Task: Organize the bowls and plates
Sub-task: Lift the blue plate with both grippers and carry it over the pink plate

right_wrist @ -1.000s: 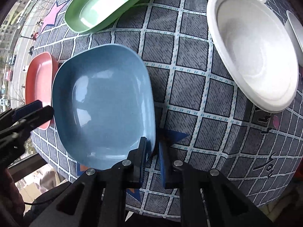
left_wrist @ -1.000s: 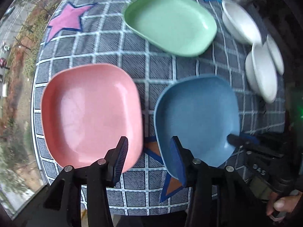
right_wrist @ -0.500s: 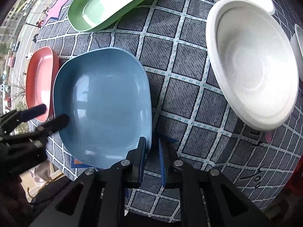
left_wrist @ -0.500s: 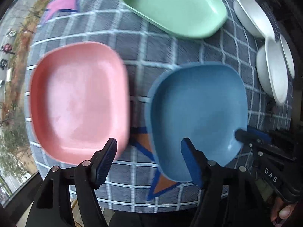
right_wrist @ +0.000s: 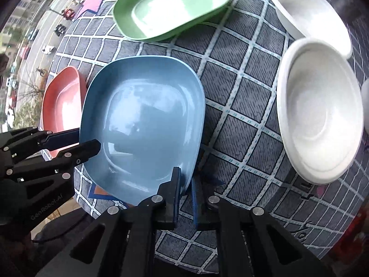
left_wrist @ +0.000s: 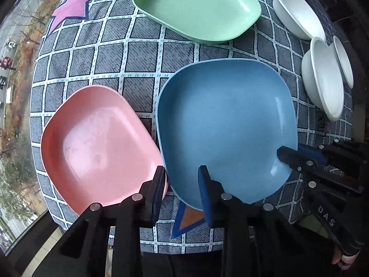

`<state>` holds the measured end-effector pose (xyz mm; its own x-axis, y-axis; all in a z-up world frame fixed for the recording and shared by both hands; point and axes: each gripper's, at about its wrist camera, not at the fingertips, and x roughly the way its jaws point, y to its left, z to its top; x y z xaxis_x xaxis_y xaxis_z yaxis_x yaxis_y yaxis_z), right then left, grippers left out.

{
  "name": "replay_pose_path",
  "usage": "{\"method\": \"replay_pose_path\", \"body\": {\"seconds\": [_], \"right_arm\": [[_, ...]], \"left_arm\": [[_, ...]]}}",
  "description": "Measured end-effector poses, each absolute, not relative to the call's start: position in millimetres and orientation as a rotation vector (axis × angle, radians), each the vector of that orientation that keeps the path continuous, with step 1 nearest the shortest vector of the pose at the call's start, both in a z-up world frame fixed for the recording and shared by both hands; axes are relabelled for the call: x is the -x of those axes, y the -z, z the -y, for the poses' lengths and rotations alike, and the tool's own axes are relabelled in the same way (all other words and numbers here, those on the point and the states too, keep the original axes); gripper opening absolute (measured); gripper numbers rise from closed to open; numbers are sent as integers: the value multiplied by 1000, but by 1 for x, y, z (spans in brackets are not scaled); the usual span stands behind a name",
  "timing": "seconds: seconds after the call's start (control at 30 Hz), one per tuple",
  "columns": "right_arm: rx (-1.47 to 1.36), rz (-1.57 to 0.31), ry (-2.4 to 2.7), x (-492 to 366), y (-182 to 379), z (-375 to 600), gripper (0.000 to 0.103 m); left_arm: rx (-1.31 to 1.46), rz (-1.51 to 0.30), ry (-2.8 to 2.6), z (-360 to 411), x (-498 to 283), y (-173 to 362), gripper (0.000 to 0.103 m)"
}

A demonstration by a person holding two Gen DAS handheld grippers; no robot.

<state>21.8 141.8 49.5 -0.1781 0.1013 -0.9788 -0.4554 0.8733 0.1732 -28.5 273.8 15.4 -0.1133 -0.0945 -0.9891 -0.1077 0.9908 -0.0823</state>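
1. now the right gripper (right_wrist: pixel 185 185) is clamped on the near rim of the blue plate (left_wrist: pixel 227 124).
2. the left gripper (left_wrist: pixel 182 184), jaws just narrowing, straddles that plate's left rim; grip unclear.
3. pink plate (left_wrist: pixel 99 143) lies just left.

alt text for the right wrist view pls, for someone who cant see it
The right claw is shut on the near rim of a blue plate, while the left claw straddles the plate's left edge, its jaws having just been closing. Around it on a grey checked tablecloth sit a pink plate, a green plate and white bowls.
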Motion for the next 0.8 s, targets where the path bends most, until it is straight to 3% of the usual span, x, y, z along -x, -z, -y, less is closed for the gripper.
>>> {"method": "replay_pose_path", "body": {"seconds": [0.37,0.8], "right_arm": [[293,-1627,-555,-18,-97,-152,10],[478,-1554,-667,-13,-107,-193,10]], "left_arm": [[186,-1625,-49,-297,20,-69,32],[278,-1557,-195,-337,52,-112,32]]}}
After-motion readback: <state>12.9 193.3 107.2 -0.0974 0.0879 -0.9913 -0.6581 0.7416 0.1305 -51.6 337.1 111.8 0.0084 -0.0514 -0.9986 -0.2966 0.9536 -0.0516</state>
